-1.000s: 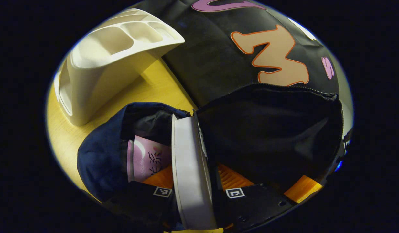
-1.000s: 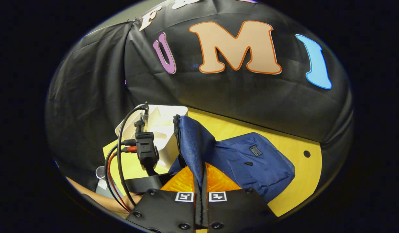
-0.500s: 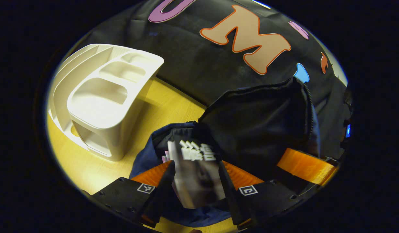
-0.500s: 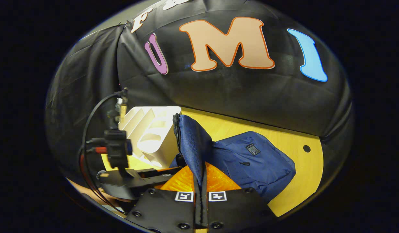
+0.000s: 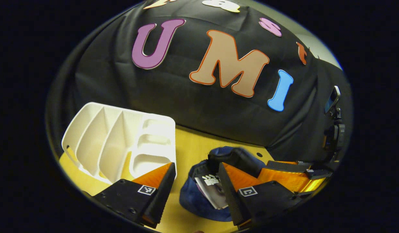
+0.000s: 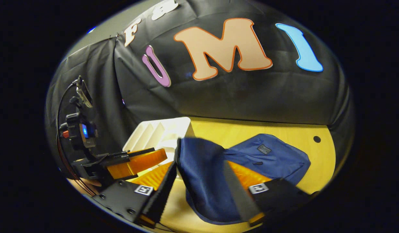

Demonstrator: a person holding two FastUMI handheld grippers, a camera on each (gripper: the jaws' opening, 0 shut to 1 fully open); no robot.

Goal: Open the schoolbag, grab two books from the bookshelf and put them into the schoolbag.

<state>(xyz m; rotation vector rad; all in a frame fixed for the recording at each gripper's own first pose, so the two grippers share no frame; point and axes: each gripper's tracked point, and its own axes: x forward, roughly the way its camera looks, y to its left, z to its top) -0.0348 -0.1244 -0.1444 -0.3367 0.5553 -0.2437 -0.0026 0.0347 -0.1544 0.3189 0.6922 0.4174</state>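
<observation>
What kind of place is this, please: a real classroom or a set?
Probably a staged recording booth, not a classroom: a black cloth wall hangs behind a bare yellow wooden table that holds just a blue schoolbag and a white desktop bookshelf.

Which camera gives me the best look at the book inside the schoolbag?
The left gripper view: the book pokes from the schoolbag mouth between its fingers. In the right gripper view, the bag's blue flap hides it.

Left gripper [image 5: 194,191] open, low centre — book [image 5: 212,191] in blue schoolbag [image 5: 199,202] between fingers; white bookshelf [image 5: 122,139] lower left.
</observation>
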